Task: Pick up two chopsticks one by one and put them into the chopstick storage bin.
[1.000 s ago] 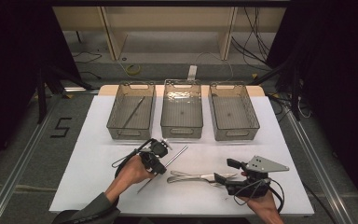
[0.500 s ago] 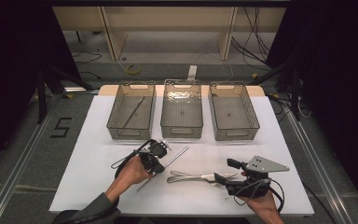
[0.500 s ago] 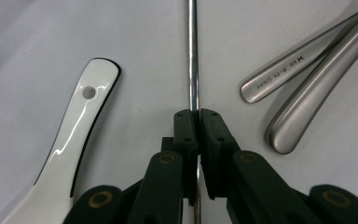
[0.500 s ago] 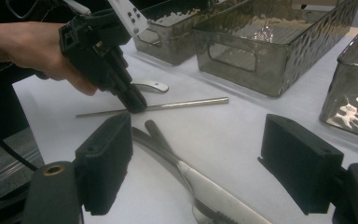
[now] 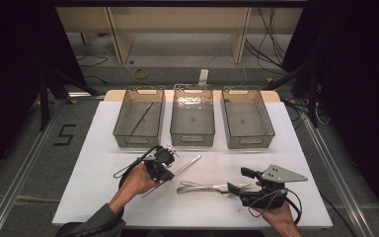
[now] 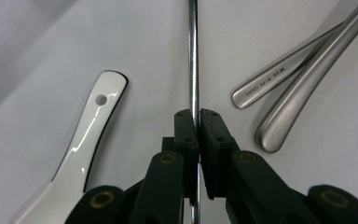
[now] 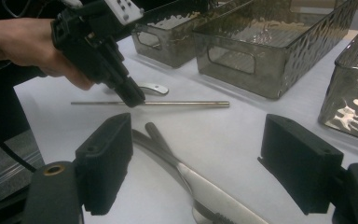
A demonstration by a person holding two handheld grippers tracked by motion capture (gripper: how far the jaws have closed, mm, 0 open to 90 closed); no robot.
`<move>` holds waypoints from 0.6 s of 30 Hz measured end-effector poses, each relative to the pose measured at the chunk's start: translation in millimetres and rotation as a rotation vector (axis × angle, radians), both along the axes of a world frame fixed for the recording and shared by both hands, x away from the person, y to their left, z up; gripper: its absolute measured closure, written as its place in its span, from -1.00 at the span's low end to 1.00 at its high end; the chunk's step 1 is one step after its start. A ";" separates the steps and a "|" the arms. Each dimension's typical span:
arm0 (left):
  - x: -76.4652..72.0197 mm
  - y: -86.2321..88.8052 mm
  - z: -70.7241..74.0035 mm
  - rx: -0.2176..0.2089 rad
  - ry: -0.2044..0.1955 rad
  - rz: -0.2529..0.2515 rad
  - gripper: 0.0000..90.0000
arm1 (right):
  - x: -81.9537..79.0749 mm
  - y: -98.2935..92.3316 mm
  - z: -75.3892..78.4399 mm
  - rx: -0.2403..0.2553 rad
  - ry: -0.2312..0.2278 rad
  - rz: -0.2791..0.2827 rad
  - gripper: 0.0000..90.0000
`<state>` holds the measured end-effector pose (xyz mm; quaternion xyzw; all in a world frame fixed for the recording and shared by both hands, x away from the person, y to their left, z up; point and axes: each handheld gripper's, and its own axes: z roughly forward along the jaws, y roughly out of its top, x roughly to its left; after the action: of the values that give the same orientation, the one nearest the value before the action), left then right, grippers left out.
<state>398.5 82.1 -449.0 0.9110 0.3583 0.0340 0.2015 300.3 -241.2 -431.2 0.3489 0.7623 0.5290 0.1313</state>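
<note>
The thin metal rod (image 6: 193, 56), lower centre of the high view, sits clamped in the left gripper's (image 6: 198, 122) fingers, while the right gripper's (image 7: 196, 163) fingers gape empty.

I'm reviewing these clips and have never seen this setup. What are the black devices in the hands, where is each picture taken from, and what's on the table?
A person holds a handheld two-jaw gripper in each hand. One picture looks down from above; the other two come from cameras riding on the grippers. The left gripper has its jaws shut on a thin metal rod lying on the white table. The right gripper rests open near the steel cutlery. A white spoon lies beside the rod. Three clear bins stand behind; the left one holds another rod.
</note>
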 end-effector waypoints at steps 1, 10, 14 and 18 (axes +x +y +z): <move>0.0 0.0 0.0 0.000 0.000 0.000 0.90 | 0.1 0.0 -0.2 0.000 0.003 -0.001 -0.42; -0.3 10.7 22.8 -0.058 -0.029 -0.010 0.90 | 0.7 -0.2 -0.6 0.001 0.005 -0.002 -0.42; 1.2 17.5 33.9 -0.107 -0.038 -0.004 0.90 | 0.7 -0.2 -0.7 0.000 0.004 -0.001 -0.42; 3.7 24.2 42.5 -0.155 -0.041 0.007 0.90 | 0.7 -0.3 -0.6 -0.001 0.003 -0.003 -0.42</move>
<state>402.3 106.3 -406.6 0.8905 0.3588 0.0256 0.2787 301.0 -241.5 -431.8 0.3509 0.7623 0.5278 0.1310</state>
